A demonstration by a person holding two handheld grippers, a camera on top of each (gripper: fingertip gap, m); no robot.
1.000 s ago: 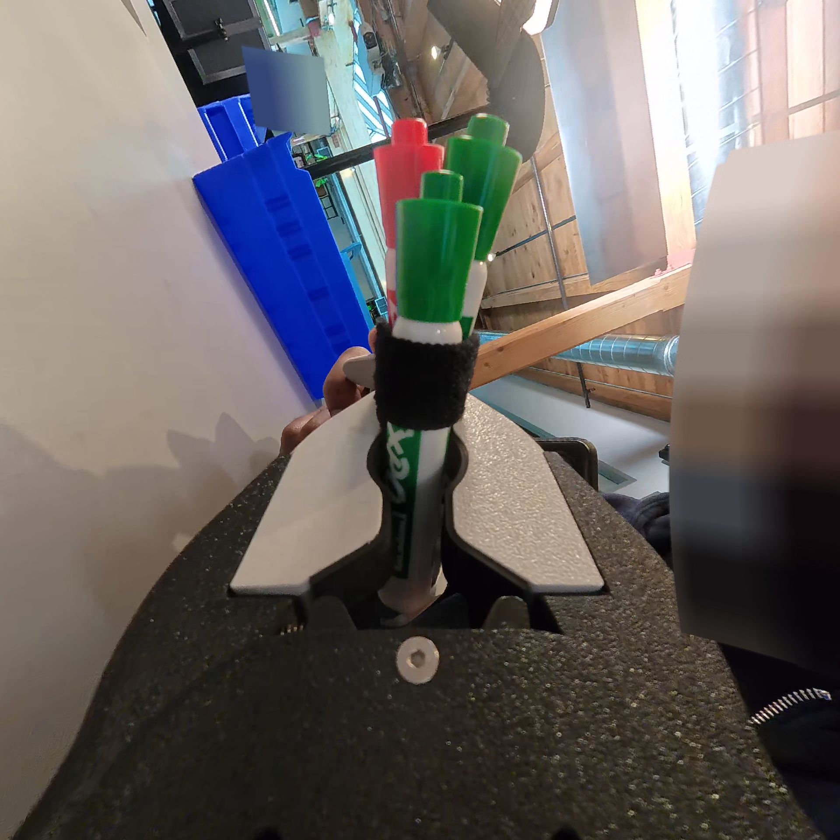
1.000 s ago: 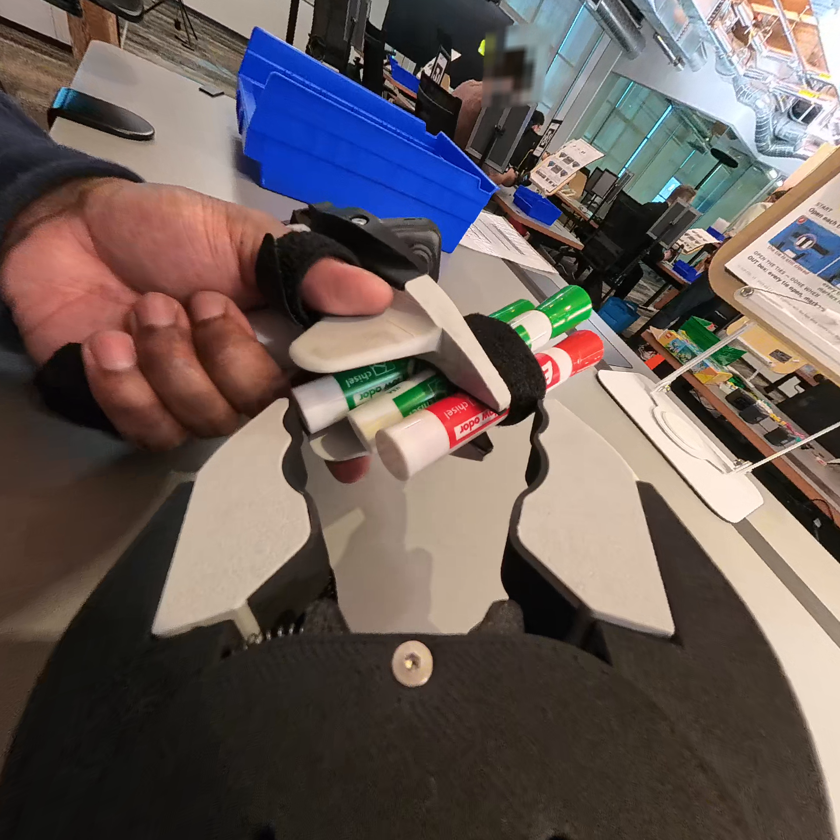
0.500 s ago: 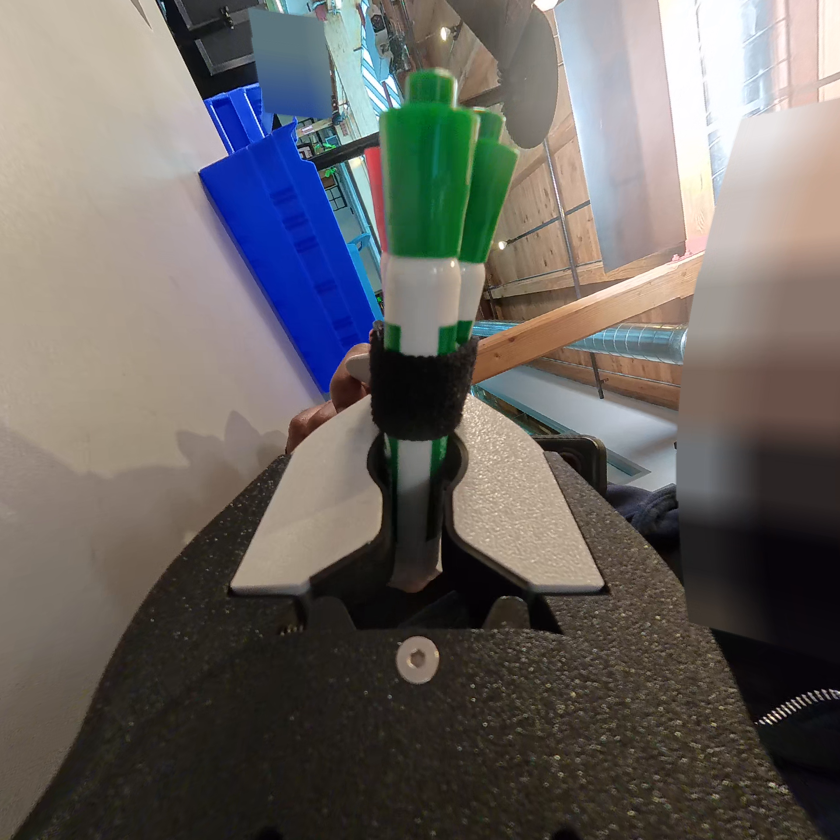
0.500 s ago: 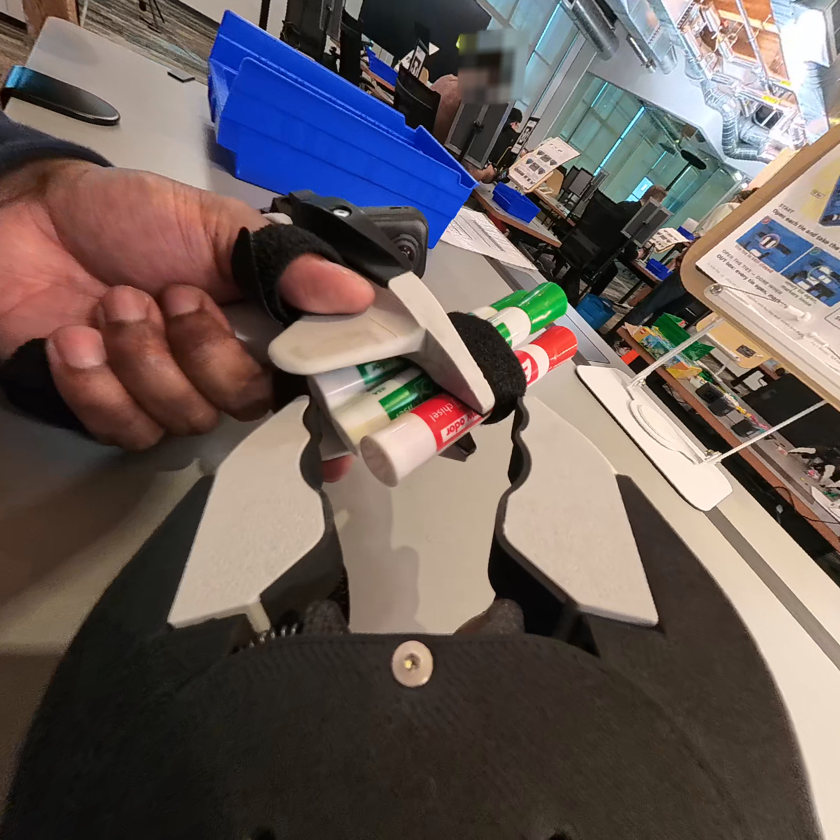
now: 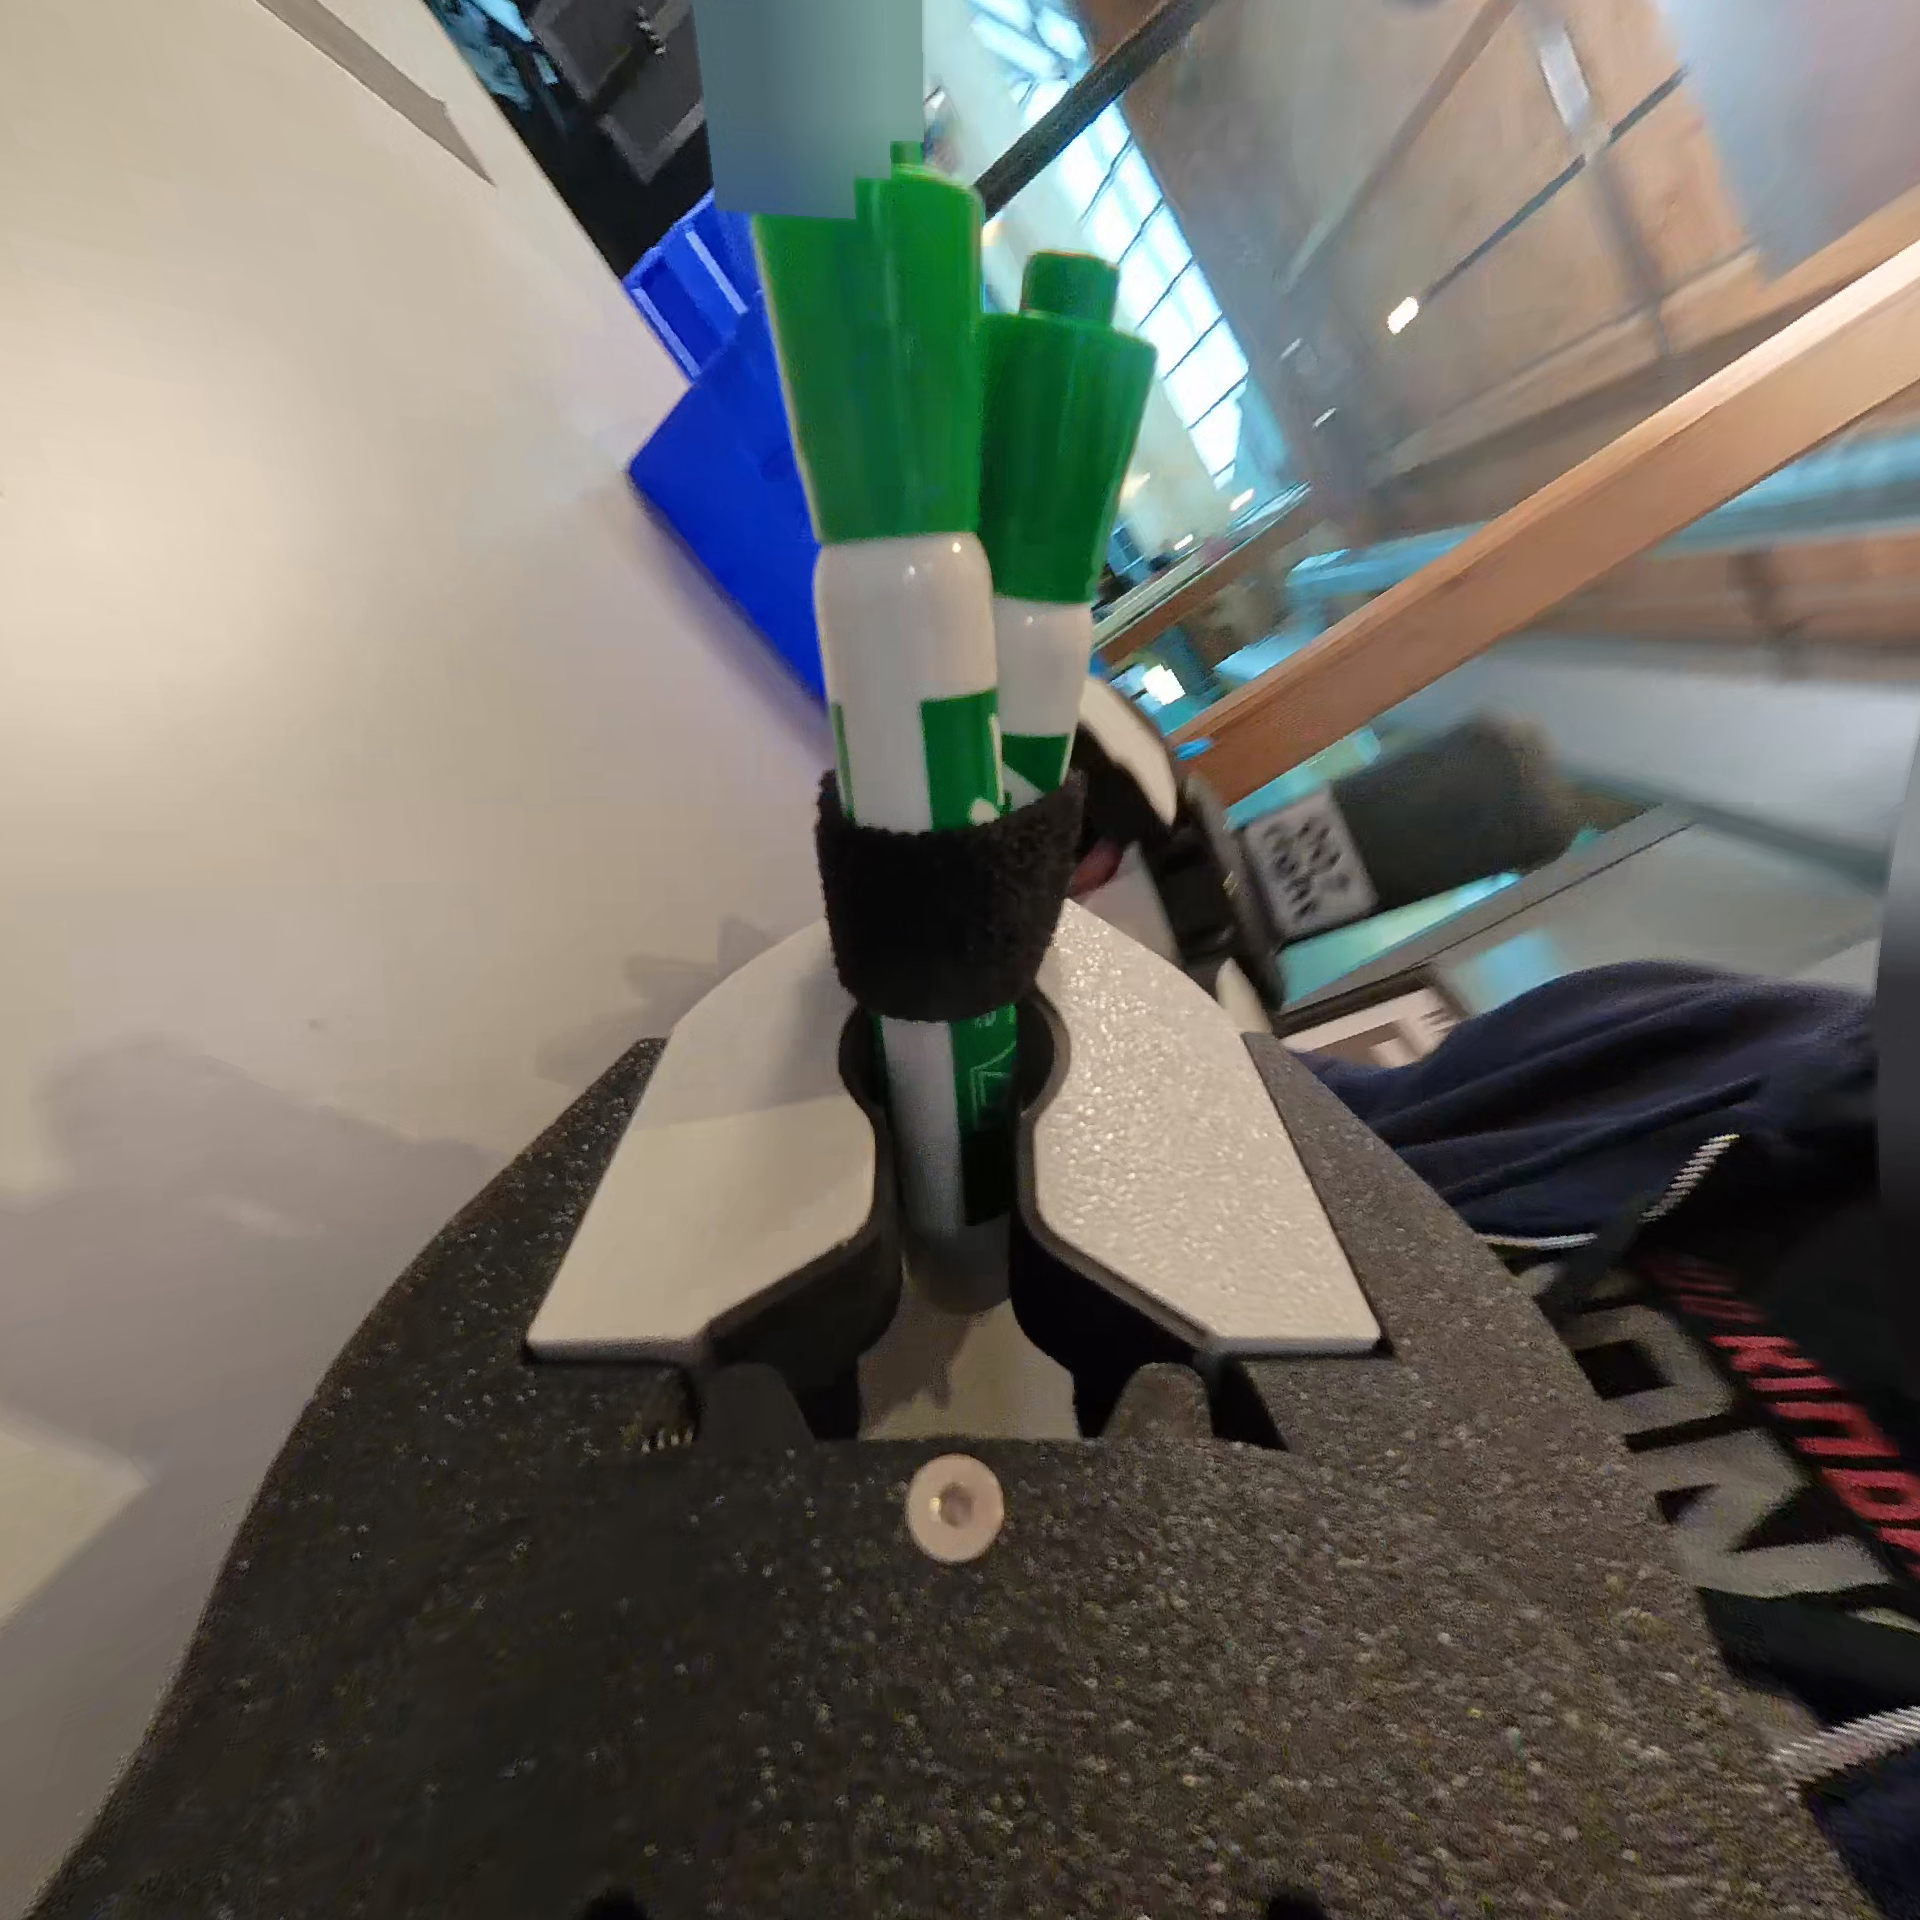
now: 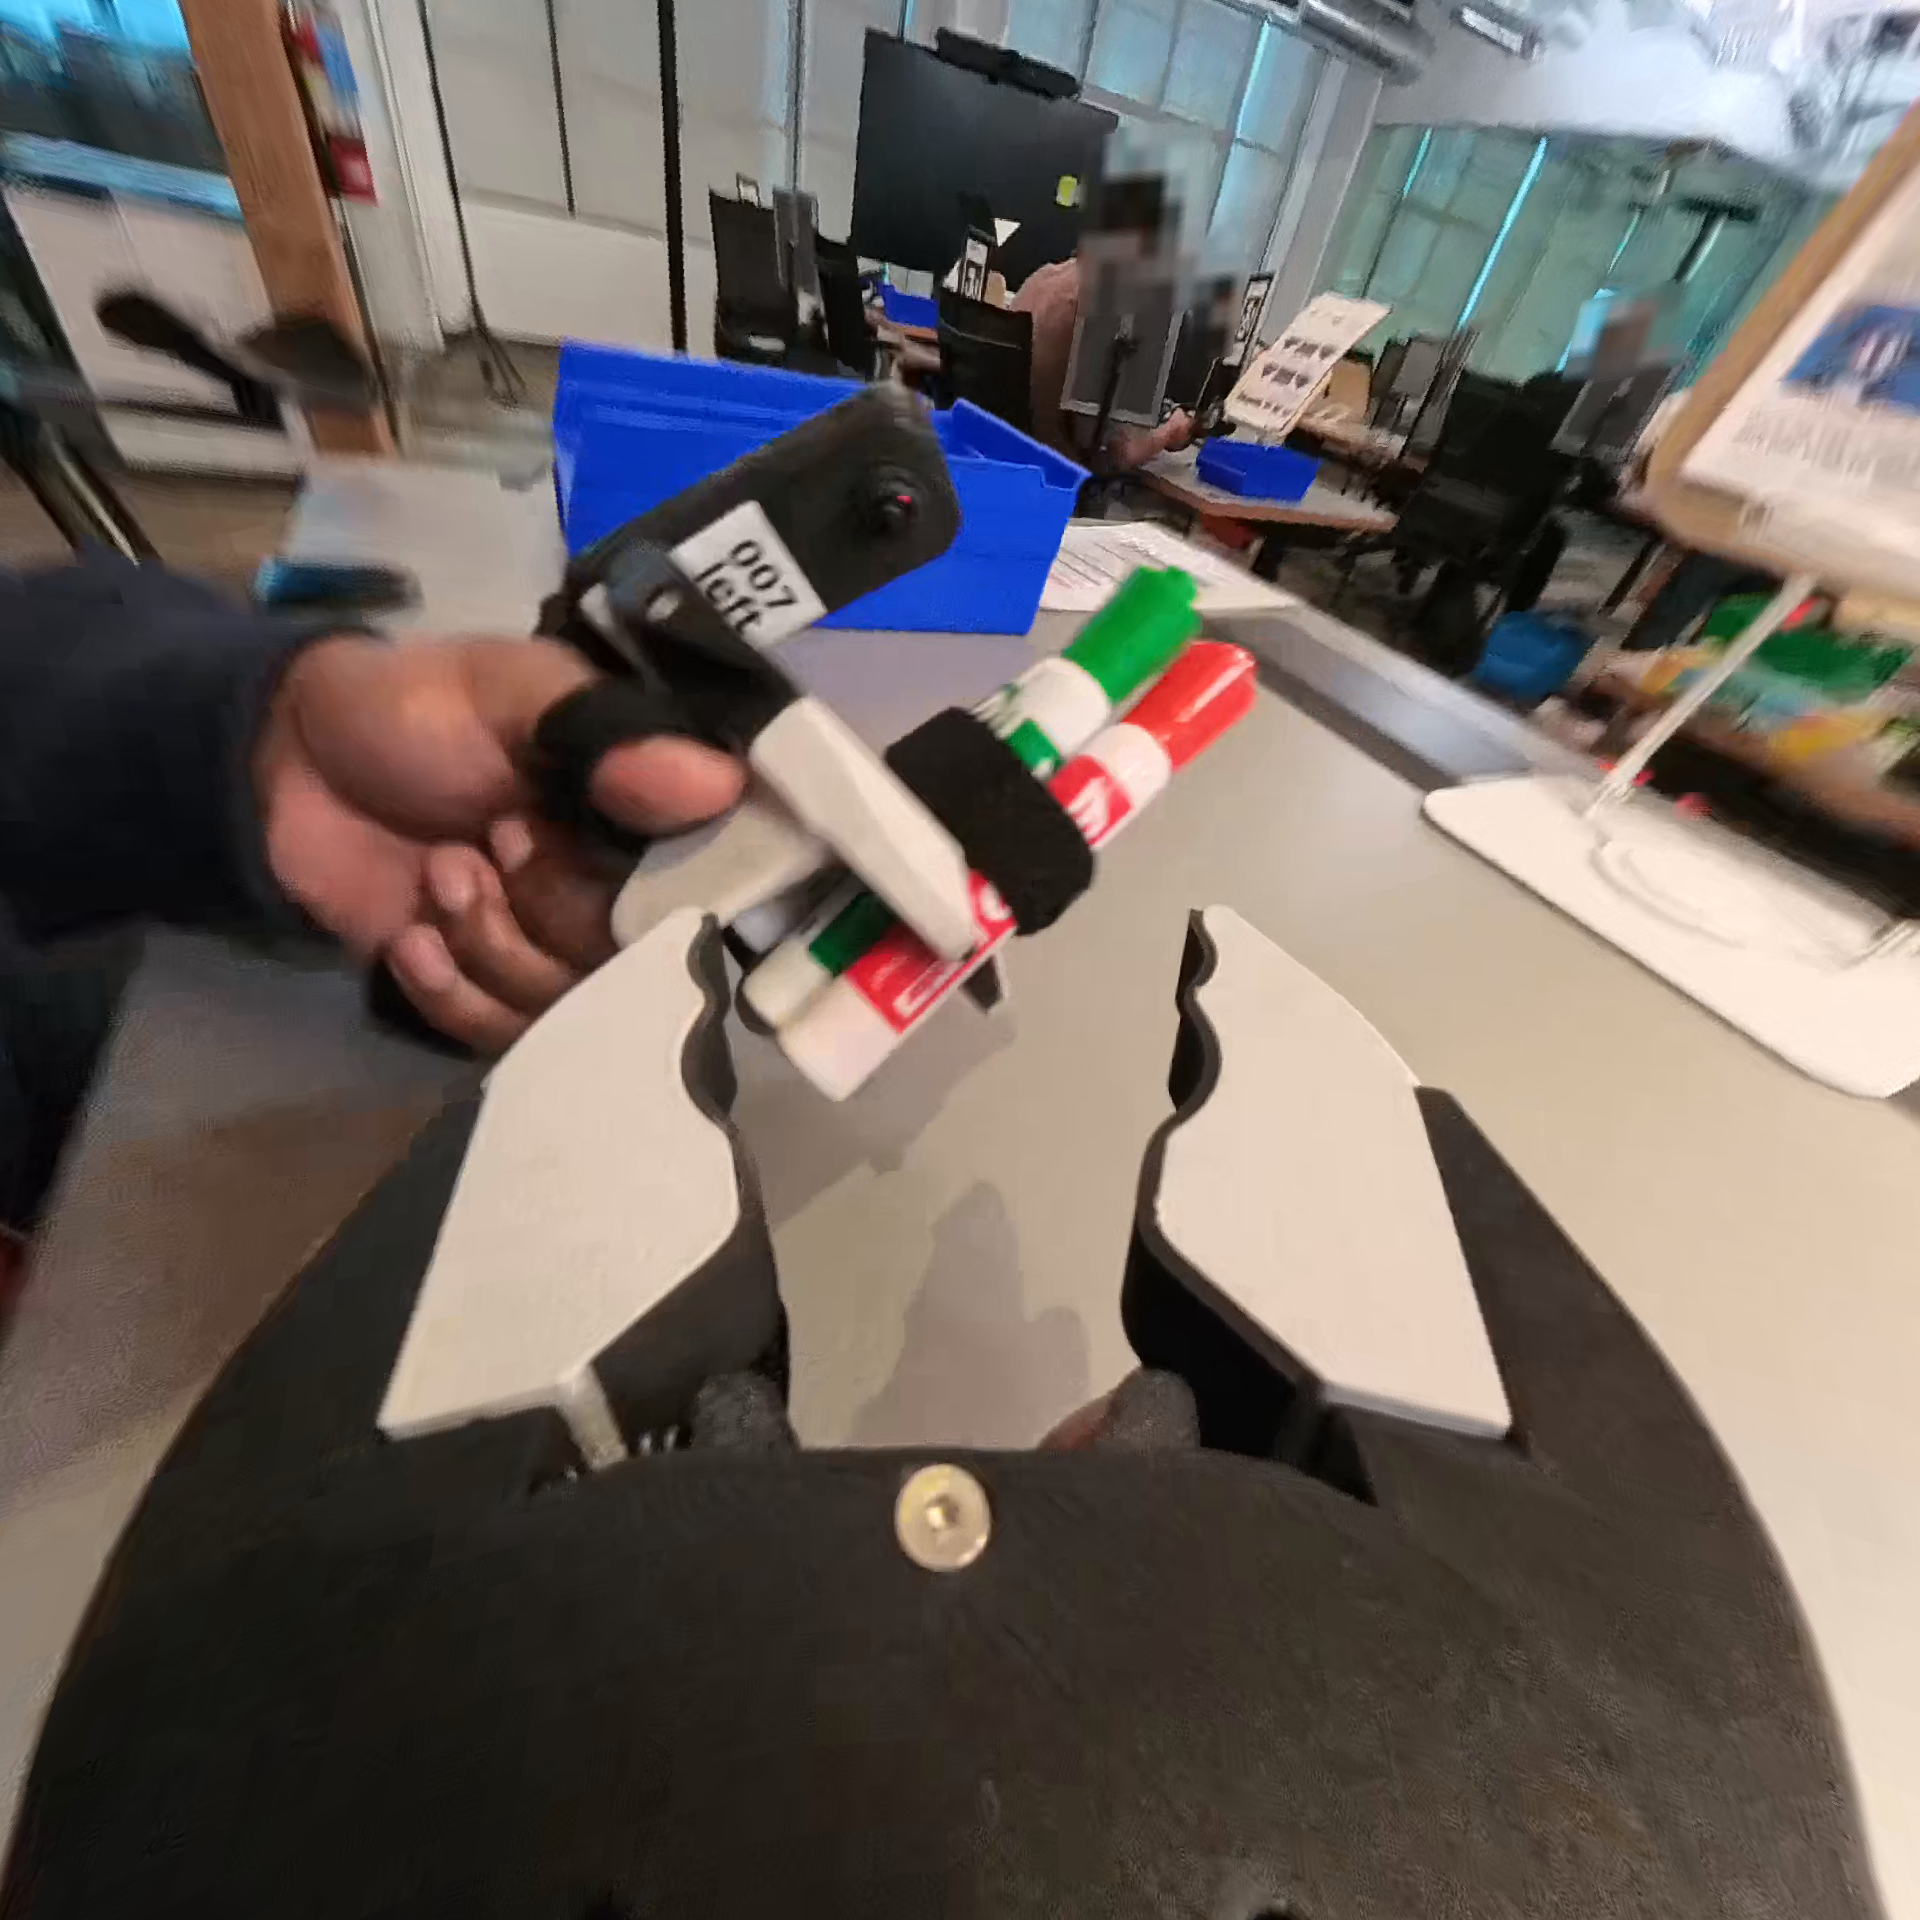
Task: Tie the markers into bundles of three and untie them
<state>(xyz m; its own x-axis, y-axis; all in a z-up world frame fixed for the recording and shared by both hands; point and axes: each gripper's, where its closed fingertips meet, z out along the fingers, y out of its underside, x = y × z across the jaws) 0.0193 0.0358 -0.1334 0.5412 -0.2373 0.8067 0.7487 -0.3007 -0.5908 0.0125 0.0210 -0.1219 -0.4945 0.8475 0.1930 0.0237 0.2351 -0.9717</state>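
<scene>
A bundle of three markers (image 6: 1049,769), two green-capped and one red-capped, is wrapped by a black fabric strap (image 6: 987,821). My left gripper (image 5: 940,997) is shut on the bundle just below the strap (image 5: 940,914) and holds it in the air above the grey table (image 6: 1351,935). In the left wrist view two green markers (image 5: 894,499) show and the red one is hidden. My right gripper (image 6: 940,987) is open and empty, just in front of the bundle's white ends, apart from them. The left gripper also shows in the right wrist view (image 6: 894,883), held by a hand (image 6: 436,790).
A blue plastic bin (image 6: 748,457) stands at the back of the table. A white stand base (image 6: 1683,914) with a sign board lies at the right. A sheet of paper (image 6: 1132,561) lies beyond the bundle. Chairs, desks and people are in the background. Left and right tips are no more than a few centimetres apart.
The left gripper has swung the bundle round and lifted it, so its camera now faces the right view. The right gripper has drawn back a little and stays open.
</scene>
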